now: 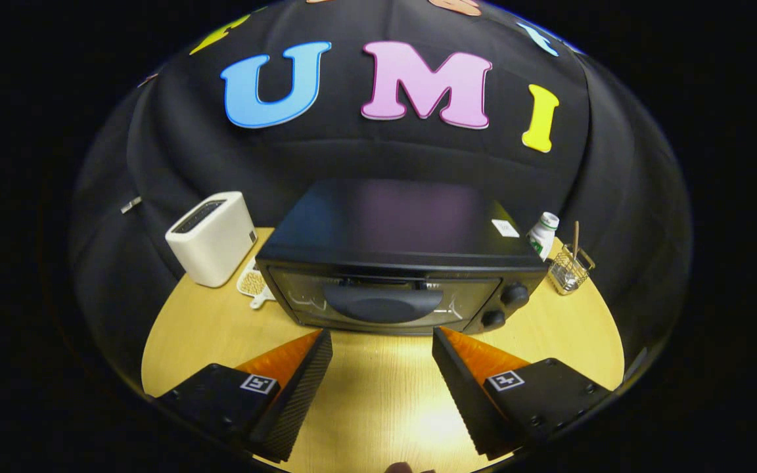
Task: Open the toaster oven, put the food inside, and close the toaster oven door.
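The gripper (382,341) hangs over a round wooden table (378,407) with its two black, ribbed fingers (299,387) spread wide apart and nothing between them; bare tabletop shows in the gap. Orange panels run along the outer faces of both fingers, and each finger base carries a small square marker.

Just ahead of the fingertips, apart from them, stands the black toaster oven (397,263), facing the gripper. Its glass door (385,299) is closed, with a broad dark handle (384,304) across the middle of the glass. Two round knobs (515,294) sit one above the other on the panel beside the door, toward the right finger's side. A small white sticker lies on the oven's flat top near its far right corner.

To the oven's left, on the table, stands a white two-slot toaster (213,238). Between that toaster and the oven lies a small pale object (255,286) with a short handle, partly hidden; what it is cannot be told. Beyond the oven's right side stand a white bottle (542,233) with a green label and, just beside it, a small wire basket (569,269) holding a thin wooden stick
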